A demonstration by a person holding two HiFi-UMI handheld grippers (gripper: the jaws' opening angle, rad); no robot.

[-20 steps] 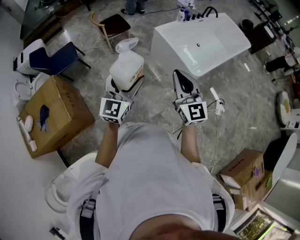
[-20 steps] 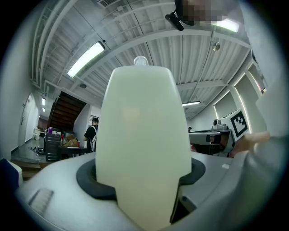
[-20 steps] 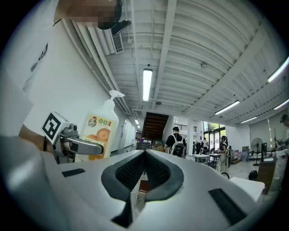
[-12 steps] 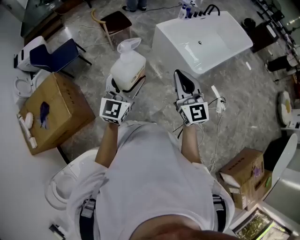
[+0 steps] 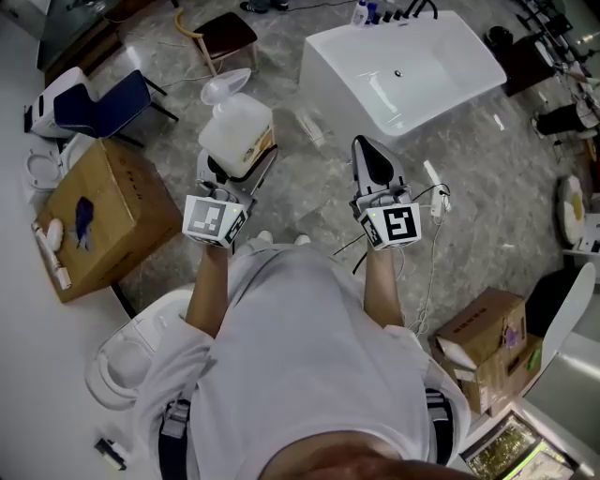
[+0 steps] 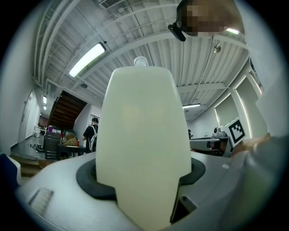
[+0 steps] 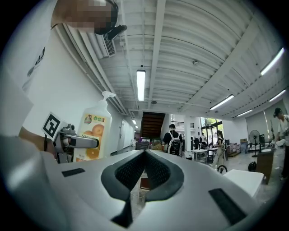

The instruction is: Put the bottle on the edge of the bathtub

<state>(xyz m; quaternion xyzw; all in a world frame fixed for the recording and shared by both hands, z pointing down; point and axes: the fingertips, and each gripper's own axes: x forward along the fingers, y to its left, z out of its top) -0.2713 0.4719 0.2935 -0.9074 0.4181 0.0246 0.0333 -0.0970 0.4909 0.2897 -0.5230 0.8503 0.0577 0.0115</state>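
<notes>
My left gripper (image 5: 236, 161) is shut on a white pump bottle (image 5: 235, 134) with an orange-fruit label, held upright above the floor. In the left gripper view the bottle (image 6: 143, 135) fills the space between the jaws. The right gripper view shows the bottle (image 7: 92, 137) off to the left, clamped by the left gripper. My right gripper (image 5: 372, 159) is shut with nothing in it, level with the left one and to its right. The white bathtub (image 5: 330, 58) stands ahead and to the right, its near rim bare.
Small bottles and a black tap (image 5: 389, 11) stand at the tub's far end. A cardboard box (image 5: 108, 220) sits at the left, a blue chair (image 5: 98, 101) and wooden chair (image 5: 220, 37) beyond it. A cable (image 5: 427, 244) lies on the marble floor. People stand far off (image 7: 172, 140).
The left gripper and its bottle have shifted left and slightly forward in the head view. The bathtub sits a little higher in the frame. The right gripper has hardly moved.
</notes>
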